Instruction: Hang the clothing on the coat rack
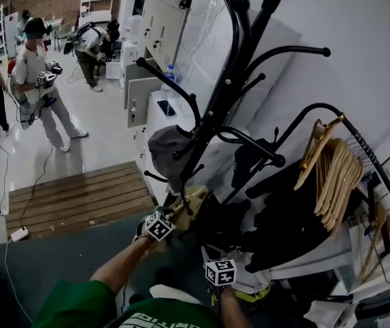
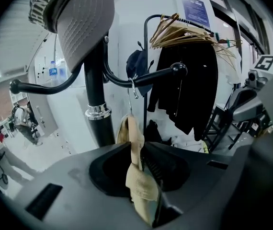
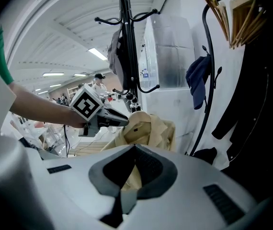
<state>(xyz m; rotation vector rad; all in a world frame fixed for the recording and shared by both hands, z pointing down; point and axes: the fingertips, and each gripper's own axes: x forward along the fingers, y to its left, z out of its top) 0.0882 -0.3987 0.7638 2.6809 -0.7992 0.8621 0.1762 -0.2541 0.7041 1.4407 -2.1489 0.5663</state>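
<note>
Black coat rack (image 1: 232, 67) dead centre with a grey cap (image 2: 86, 18) on an upper arm, and beside it a garment rail (image 1: 359, 142) carries a black jacket (image 1: 284, 217) and bare wooden hangers (image 1: 335, 173). The beige shirt (image 3: 146, 131) hangs close against the rack's pole, its metal hanger hook (image 2: 132, 87) at a knob-ended arm. The left gripper (image 2: 140, 152) is clamped on its shoulder, the right gripper (image 3: 134, 152) is pinched tight on the cloth lower down, and the print on the blue wall notice (image 2: 196, 11) is too small to read.
</note>
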